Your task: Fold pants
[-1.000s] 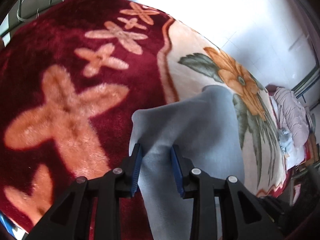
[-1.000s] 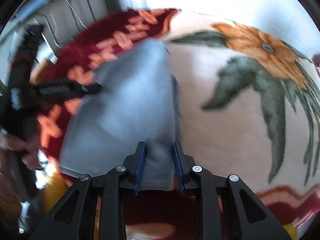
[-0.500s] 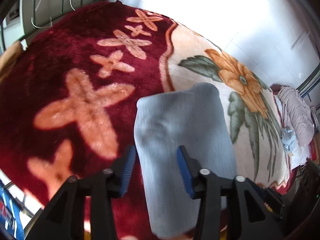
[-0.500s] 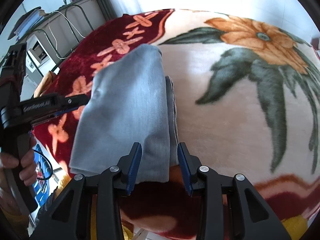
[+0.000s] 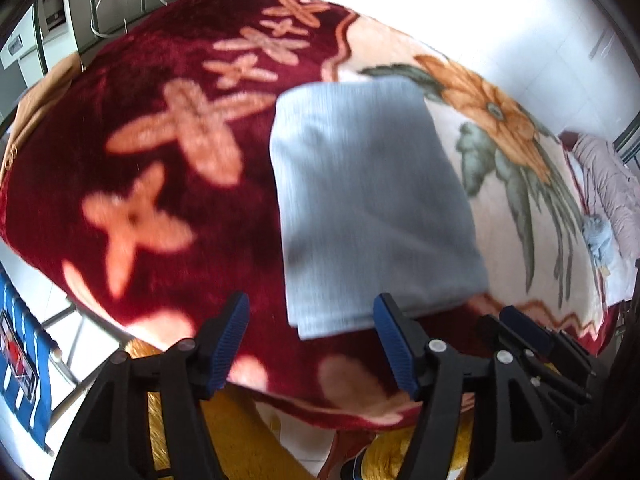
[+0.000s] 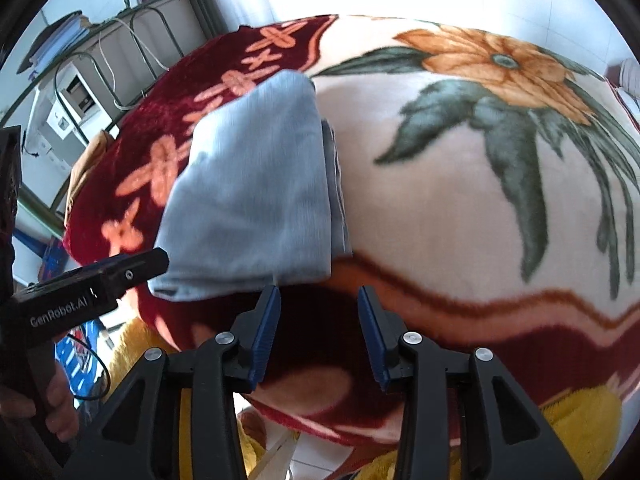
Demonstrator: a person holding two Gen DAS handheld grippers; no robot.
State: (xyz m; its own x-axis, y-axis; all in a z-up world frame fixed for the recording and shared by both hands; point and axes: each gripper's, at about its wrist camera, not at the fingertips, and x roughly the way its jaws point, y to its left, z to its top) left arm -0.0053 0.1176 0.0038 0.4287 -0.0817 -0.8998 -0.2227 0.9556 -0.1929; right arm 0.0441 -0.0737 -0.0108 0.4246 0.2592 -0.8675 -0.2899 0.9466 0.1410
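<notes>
The light grey-blue pants [image 5: 372, 200] lie folded in a flat rectangle on the red and cream flowered blanket [image 5: 160, 184]; they also show in the right wrist view [image 6: 256, 192]. My left gripper [image 5: 312, 332] is open and empty, hovering just off the near edge of the pants. My right gripper [image 6: 318, 320] is open and empty, pulled back past the pants' near corner. The left gripper's body [image 6: 92, 284] shows at the left of the right wrist view.
The blanket drapes over the near edge of the bed [image 6: 480, 300], with yellow fabric [image 6: 580, 412] below. A metal rack with shelves and cables [image 6: 100, 60] stands at the far left. A pale pink bundle of bedding [image 5: 608, 176] lies at the far right.
Both grippers have let go of the pants, opened wide and pulled back toward the near edge. The pants now lie flat and folded on the blanket.
</notes>
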